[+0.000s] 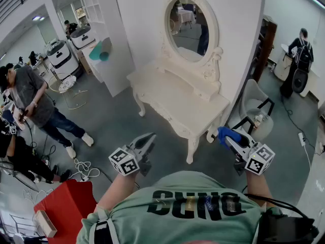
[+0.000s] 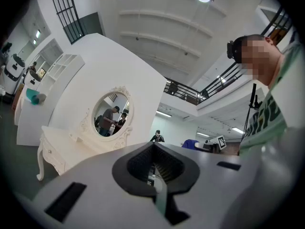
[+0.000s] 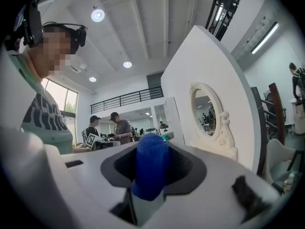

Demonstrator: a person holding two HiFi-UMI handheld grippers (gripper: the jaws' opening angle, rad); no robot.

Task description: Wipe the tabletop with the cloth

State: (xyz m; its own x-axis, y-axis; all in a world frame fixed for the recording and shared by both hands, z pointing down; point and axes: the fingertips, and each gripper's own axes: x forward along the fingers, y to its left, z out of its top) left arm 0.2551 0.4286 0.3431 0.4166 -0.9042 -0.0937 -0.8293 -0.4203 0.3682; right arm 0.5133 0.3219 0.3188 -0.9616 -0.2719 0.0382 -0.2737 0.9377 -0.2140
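Surface (image 1: 175, 103): white dressing table, oval mirror (image 1: 190, 22) at its back

Left hand-held gripper (image 1: 149, 140): held in the air in front of the surface's front edge, over the grey floor (image 1: 117, 126); jaws pressed together, nothing between them

Right hand-held gripper (image 1: 229, 138): held in the air just off the surface's right front corner; jaws pinching the cloth

Cloth (image 1: 223, 132): blue, bunched, at the right hand-held gripper's tips, clear of the surface
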